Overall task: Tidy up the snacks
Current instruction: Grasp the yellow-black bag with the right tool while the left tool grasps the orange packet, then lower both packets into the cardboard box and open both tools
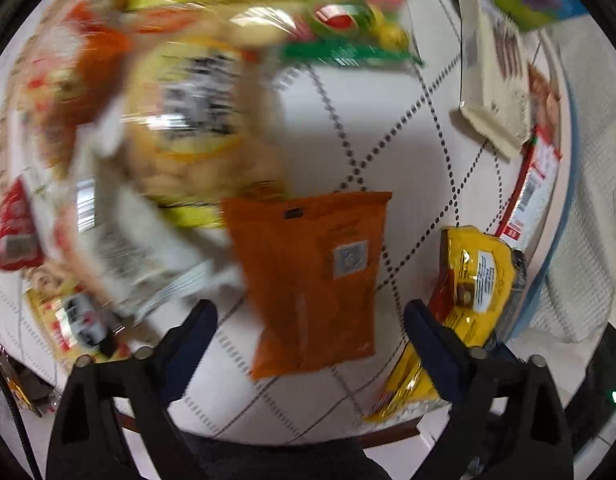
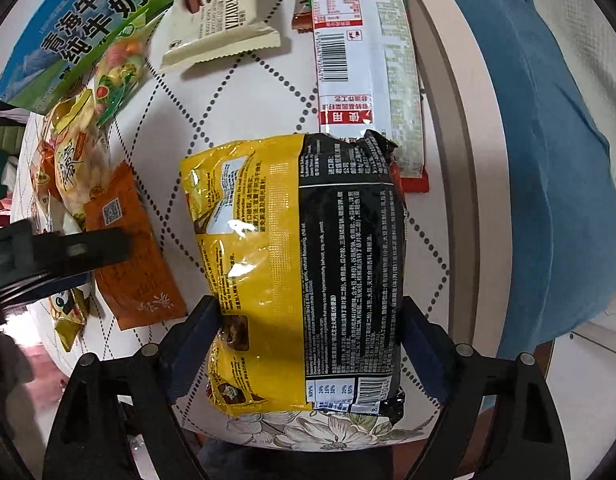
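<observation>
Desk (image 2: 236, 92): white quilted cover with dotted diamond lines, filling both views.
Milk carton (image 2: 68, 36): blue and green, upper left of the right wrist view.
Yellow and black packet (image 2: 300, 264): centre of the right wrist view, lying flat between the right tool's pads.
Right tool (image 2: 308, 354): wide; left pad touches the packet's edge, right pad just beside it.
Orange packet (image 1: 311, 276): centre of the left wrist view, flat.
Left tool (image 1: 309, 334): wide, orange packet's lower end between its pads, untouched.
Biscuit packet (image 2: 220, 20): cream, top centre.
</observation>
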Available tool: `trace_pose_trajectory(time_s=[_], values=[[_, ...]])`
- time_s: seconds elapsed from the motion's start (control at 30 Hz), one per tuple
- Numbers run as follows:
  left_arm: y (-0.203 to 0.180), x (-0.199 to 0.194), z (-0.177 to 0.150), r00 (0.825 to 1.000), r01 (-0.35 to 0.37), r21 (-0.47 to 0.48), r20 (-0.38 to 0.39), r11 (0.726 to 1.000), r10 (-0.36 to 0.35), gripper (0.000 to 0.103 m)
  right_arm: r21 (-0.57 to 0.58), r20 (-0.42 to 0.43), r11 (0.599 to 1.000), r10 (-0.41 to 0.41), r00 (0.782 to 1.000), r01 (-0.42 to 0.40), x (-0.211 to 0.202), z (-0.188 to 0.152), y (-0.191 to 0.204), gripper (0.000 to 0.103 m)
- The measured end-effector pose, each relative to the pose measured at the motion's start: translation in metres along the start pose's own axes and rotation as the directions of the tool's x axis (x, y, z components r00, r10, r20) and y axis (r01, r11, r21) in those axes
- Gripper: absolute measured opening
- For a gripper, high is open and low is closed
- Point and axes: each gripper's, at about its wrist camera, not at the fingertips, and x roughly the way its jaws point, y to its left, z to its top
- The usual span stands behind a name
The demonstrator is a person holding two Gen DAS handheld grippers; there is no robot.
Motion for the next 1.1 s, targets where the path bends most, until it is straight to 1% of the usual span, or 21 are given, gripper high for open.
trace_pose_trajectory(time_s=[0.03, 0.07, 0.13, 0.23, 0.27, 0.3, 0.37, 0.43, 0.53, 0.63, 0.67, 0.73, 0.87, 0.9, 0.97, 1.0, 1.07, 1.1], values=[[-0.002, 0.005, 0.001, 1.000, -0.012, 0.004, -0.004, 1.000, 0.012, 0.072, -0.006, 0.000, 1.000, 0.002, 1.000, -0.002, 0.000, 0.001, 0.001, 0.091], [-0.003, 0.008, 0.002, 1.000, -0.020, 0.009, -0.006, 1.000, 0.020, 0.066, -0.015, 0.001, 1.000, 0.004, 1.000, -0.004, 0.001, -0.001, -0.004, 0.091], [-0.001, 0.011, -0.003, 0.999, -0.032, 0.025, 0.004, 0.999, 0.032, 0.062, -0.016, -0.010, 1.000, 0.005, 1.000, -0.005, 0.004, -0.001, -0.003, 0.092], [0.006, 0.008, -0.019, 0.998, -0.059, 0.064, 0.026, 0.996, 0.058, 0.059, 0.001, -0.031, 1.000, 0.012, 0.999, -0.012, 0.013, 0.007, -0.009, 0.093], [0.011, 0.007, -0.024, 0.997, -0.067, 0.071, 0.026, 0.995, 0.066, 0.058, 0.004, -0.035, 1.000, 0.013, 0.999, -0.013, 0.019, 0.007, -0.010, 0.094], [0.017, 0.009, -0.035, 0.997, -0.072, 0.079, 0.024, 0.994, 0.071, 0.058, 0.007, -0.045, 1.000, 0.009, 0.999, -0.008, 0.022, 0.020, -0.008, 0.094], [0.026, 0.013, -0.047, 0.997, -0.076, 0.080, 0.019, 0.994, 0.075, 0.058, 0.008, -0.049, 1.000, -0.001, 0.999, 0.001, 0.032, 0.024, -0.008, 0.094], [0.038, 0.016, -0.056, 0.998, -0.067, 0.070, 0.019, 0.995, 0.066, 0.057, 0.010, -0.043, 1.000, -0.018, 0.999, 0.018, 0.040, 0.026, -0.007, 0.090], [0.050, 0.003, -0.072, 0.998, -0.049, 0.073, 0.040, 0.996, 0.047, 0.055, 0.002, -0.014, 0.999, -0.048, 0.999, 0.048, 0.042, 0.021, -0.003, 0.087], [0.056, -0.018, -0.089, 0.998, -0.025, 0.097, 0.062, 0.995, 0.019, 0.053, 0.001, 0.014, 0.998, -0.059, 0.998, 0.059, 0.039, 0.013, 0.003, 0.087], [0.061, -0.019, -0.094, 0.998, -0.017, 0.105, 0.068, 0.994, 0.010, 0.053, 0.001, 0.025, 0.998, -0.064, 0.998, 0.064, 0.037, 0.010, 0.005, 0.087], [0.071, -0.037, -0.110, 0.996, -0.004, 0.123, 0.091, 0.992, -0.008, 0.053, 0.004, 0.045, 0.998, -0.070, 0.997, 0.070, 0.030, 0.003, 0.008, 0.087], [0.088, -0.076, -0.137, 0.990, 0.041, 0.159, 0.130, 0.987, -0.062, 0.053, 0.028, 0.088, 0.998, -0.051, 0.995, 0.049, 0.013, -0.013, 0.017, 0.087], [0.092, -0.092, -0.145, 0.985, 0.047, 0.174, 0.156, 0.984, -0.075, 0.053, 0.028, 0.100, 0.999, -0.046, 0.994, 0.044, 0.008, -0.014, 0.020, 0.087], [0.099, -0.116, -0.155, 0.978, 0.064, 0.192, 0.183, 0.979, -0.099, 0.053, 0.033, 0.132, 0.999, -0.029, 0.991, 0.025, -0.007, -0.016, 0.025, 0.087], [0.103, -0.136, -0.160, 0.972, 0.078, 0.199, 0.203, 0.977, -0.119, 0.053, 0.035, 0.147, 0.999, -0.016, 0.989, 0.011, -0.015, -0.017, 0.028, 0.087], [0.109, -0.165, -0.160, 0.963, 0.092, 0.211, 0.231, 0.973, -0.141, 0.053, 0.034, 0.177, 0.999, 0.016, 0.984, -0.022, -0.034, -0.012, 0.036, 0.087], [0.109, -0.185, -0.151, 0.957, 0.101, 0.218, 0.246, 0.971, -0.154, 0.053, 0.028, 0.194, 0.999, 0.031, 0.981, -0.037, -0.047, -0.005, 0.045, 0.087]])
